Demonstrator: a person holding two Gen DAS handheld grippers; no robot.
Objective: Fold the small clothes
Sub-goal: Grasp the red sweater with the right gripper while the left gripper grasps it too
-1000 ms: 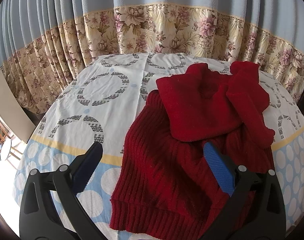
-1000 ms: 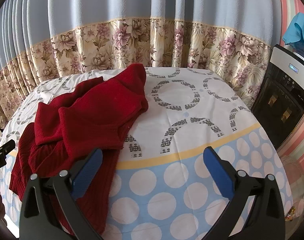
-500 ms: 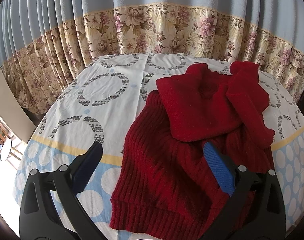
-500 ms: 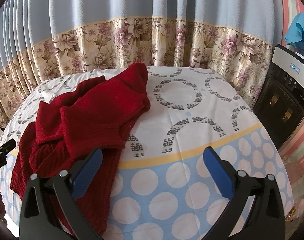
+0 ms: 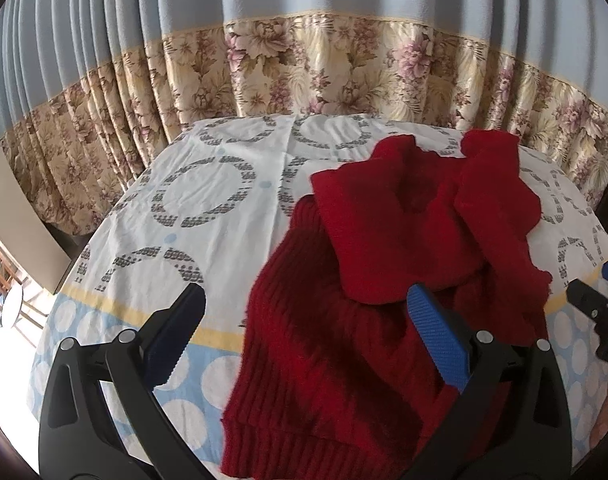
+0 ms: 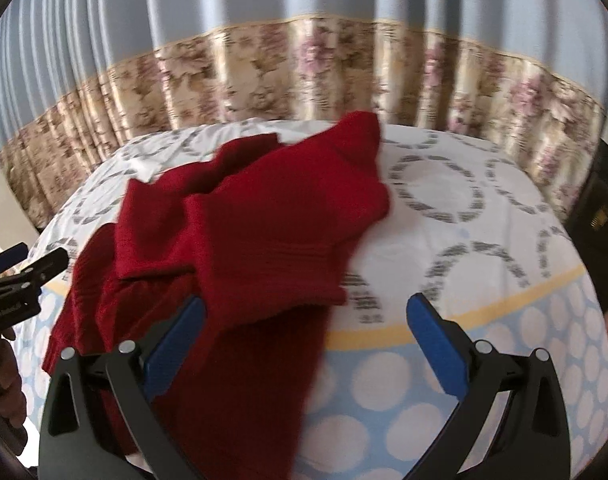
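A red sweater lies crumpled on a cloth-covered table, part-folded w/ sleeves bunched over its ribbed body, hem toward the near edge. The left gripper hangs above the hem, jaws spread wide, nothing between them. The right gripper hovers over the sweater's right side, jaws likewise apart & empty; that view is blurred. Floral curtain behind the table.

The right hand-held gripper is moving to the left, over the red sweater, and its picture is getting blurry. It is now showing up at the edge of the left camera's picture, close to the sweater.
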